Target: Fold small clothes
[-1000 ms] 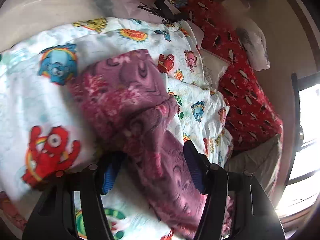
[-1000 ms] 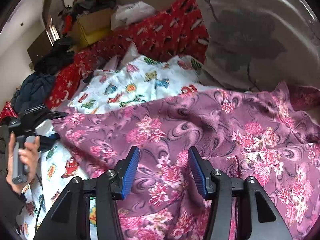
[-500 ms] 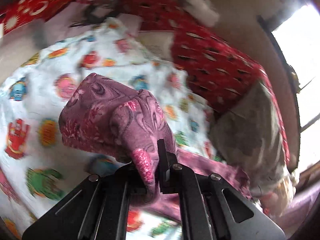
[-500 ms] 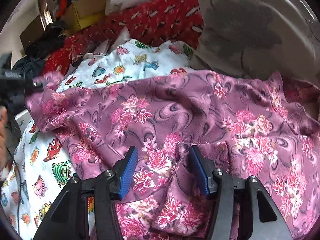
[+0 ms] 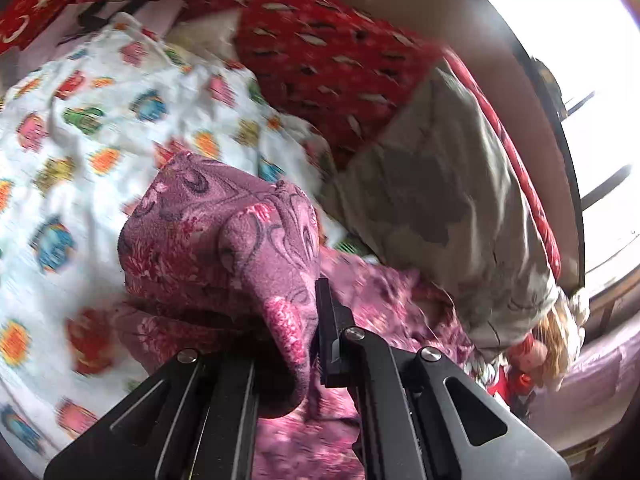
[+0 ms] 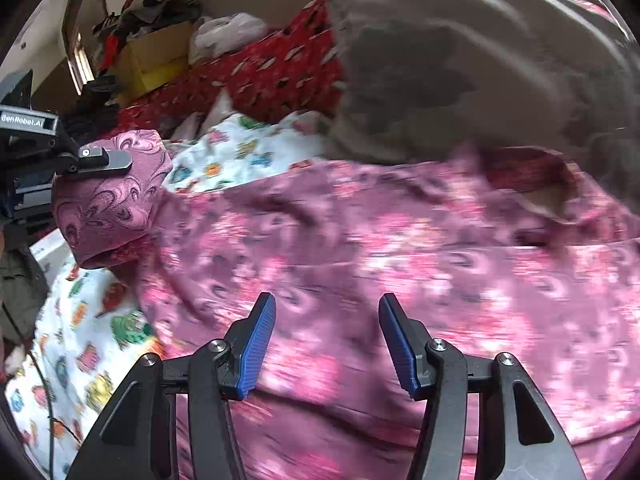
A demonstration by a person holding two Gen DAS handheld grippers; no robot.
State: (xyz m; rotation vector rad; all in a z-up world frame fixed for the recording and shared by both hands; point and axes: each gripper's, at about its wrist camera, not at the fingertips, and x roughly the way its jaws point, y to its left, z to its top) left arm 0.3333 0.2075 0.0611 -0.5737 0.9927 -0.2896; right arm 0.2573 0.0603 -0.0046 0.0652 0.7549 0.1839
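Observation:
A purple garment with pink flowers (image 6: 360, 240) lies spread over a white sheet printed with cartoon monsters (image 6: 92, 340). My left gripper (image 5: 308, 320) is shut on one end of that garment (image 5: 224, 240) and holds it lifted, the cloth bunched and draped over its fingers. The right wrist view shows the same gripper (image 6: 108, 160) at the far left, with the lifted corner hanging from it. My right gripper (image 6: 326, 344) hovers open just above the middle of the garment, with nothing between its blue pads (image 6: 260, 344).
A grey pillow (image 6: 460, 60) lies behind the garment, a red patterned blanket (image 5: 320, 56) beside it. Boxes, bags and piled clothes (image 6: 152, 32) sit against the far wall. A bright window (image 5: 592, 100) is at the right in the left wrist view.
My left gripper closed on the garment's end and lifted it, swinging it across the bed. My right gripper slid a little over the garment and stayed open.

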